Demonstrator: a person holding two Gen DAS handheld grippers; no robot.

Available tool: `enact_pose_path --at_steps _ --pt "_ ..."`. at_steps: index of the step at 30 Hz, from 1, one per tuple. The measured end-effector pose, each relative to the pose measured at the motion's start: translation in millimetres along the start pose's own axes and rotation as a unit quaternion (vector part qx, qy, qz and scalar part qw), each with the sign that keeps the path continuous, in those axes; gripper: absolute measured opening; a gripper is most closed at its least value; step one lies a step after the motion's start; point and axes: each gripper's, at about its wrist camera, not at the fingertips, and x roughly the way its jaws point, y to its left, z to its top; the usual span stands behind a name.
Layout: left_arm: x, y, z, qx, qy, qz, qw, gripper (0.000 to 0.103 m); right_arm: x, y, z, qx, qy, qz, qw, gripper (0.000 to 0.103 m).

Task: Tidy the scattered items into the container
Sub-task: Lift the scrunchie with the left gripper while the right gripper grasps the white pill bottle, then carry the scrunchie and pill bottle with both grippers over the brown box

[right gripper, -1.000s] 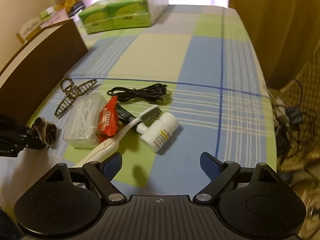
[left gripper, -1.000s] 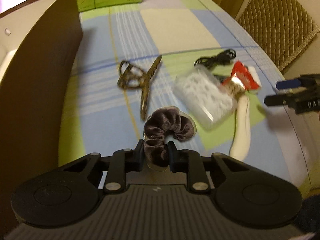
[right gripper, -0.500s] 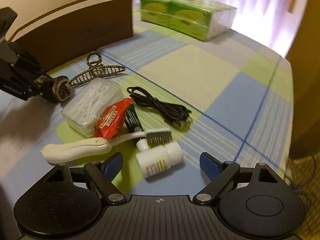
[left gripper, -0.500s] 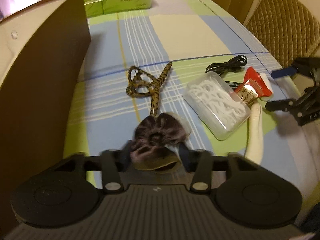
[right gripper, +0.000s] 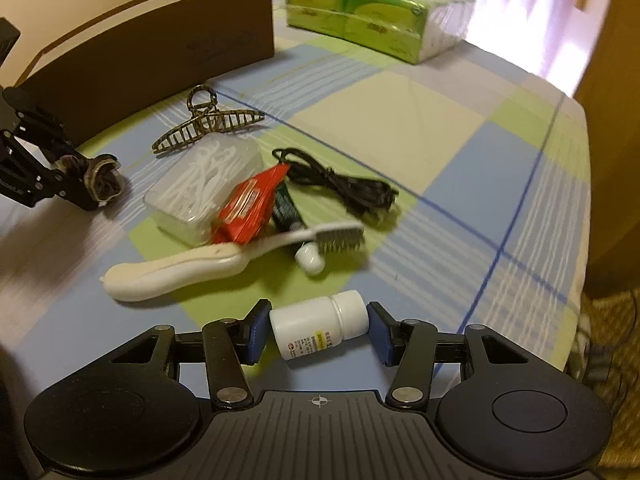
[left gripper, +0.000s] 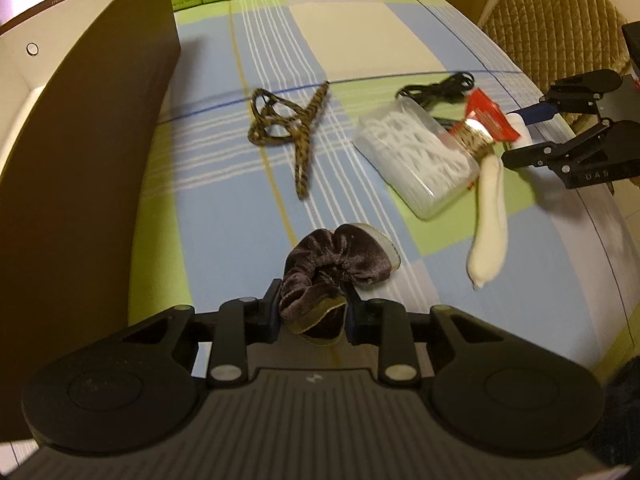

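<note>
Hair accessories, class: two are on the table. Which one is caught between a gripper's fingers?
The brown velvet scrunchie, pinched in the left gripper. The patterned claw clip lies free on the tablecloth, beyond it.

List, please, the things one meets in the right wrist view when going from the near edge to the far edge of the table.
White pill bottle between the right gripper's fingers → white brush → black cable → hair claw clip → brown box → green tissue pack.
</note>
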Motion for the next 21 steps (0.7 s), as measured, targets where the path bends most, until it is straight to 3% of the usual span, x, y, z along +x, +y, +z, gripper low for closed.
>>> enact_pose_path --at_steps 4,8,13,21 --pt "1 -1 1 -0.003 -0.004 -0.002 1.0 0.033 -7 12 -8 0.023 0.004 -0.011 1.0 0.054" --pt "3 -5 2 0.015 -0.007 0.005 0.9998 0.034 -14 24 -14 0.044 0.014 -0.023 0.999 0.054" --pt "-1 -9 0 0.028 0.0 0.011 0.9995 0.016 -24 30 -20 0.08 0.022 -0.03 0.996 0.053" --pt "-32 -12 -7 0.035 -0.019 0.006 0.9992 0.015 -50 47 -8 0.097 0.0 -0.024 0.995 0.053"
